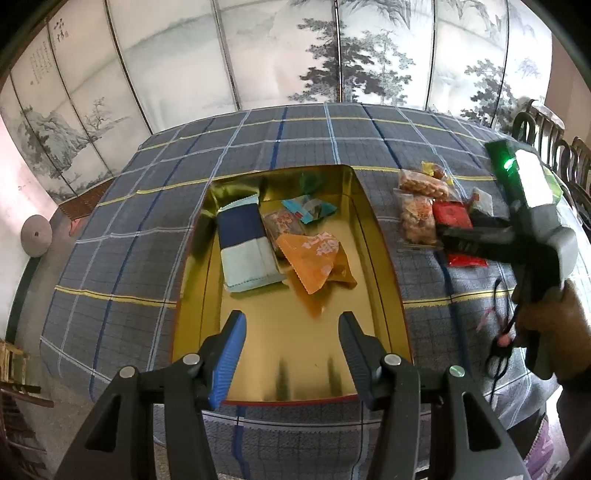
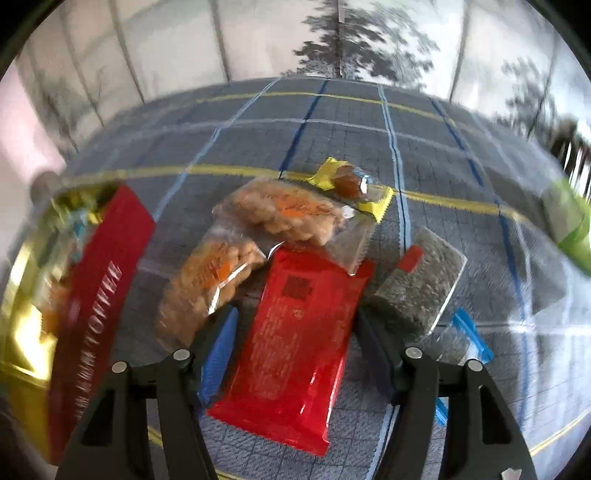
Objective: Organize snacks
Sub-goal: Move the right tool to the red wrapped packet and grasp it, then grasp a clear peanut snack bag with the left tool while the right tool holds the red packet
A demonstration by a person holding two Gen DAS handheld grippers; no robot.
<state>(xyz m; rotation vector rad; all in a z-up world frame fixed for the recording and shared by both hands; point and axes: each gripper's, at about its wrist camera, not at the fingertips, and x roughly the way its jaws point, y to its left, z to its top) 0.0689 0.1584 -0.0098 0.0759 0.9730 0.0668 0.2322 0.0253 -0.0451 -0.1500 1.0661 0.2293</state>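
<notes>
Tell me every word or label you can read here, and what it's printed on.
Nothing can be quoted with certainty.
Tin, red outer wall: white capital letters, too blurred to read.
Red packet: dark square stamp and fine print, too small.
Orange packet: white characters, creased, unreadable.
Folding screen: brush calligraphy at its top left, too small.
Peanut packets: orange print, blurred.

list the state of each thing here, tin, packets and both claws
gold tin: open, no lid on, four packets inside
orange packet: sealed, in the tin
red packet: sealed, flat on the cloth, between the right claw's fingers
peanut bags: sealed, on the cloth
left claw: open, empty
right claw: open, straddling the red packet
</notes>
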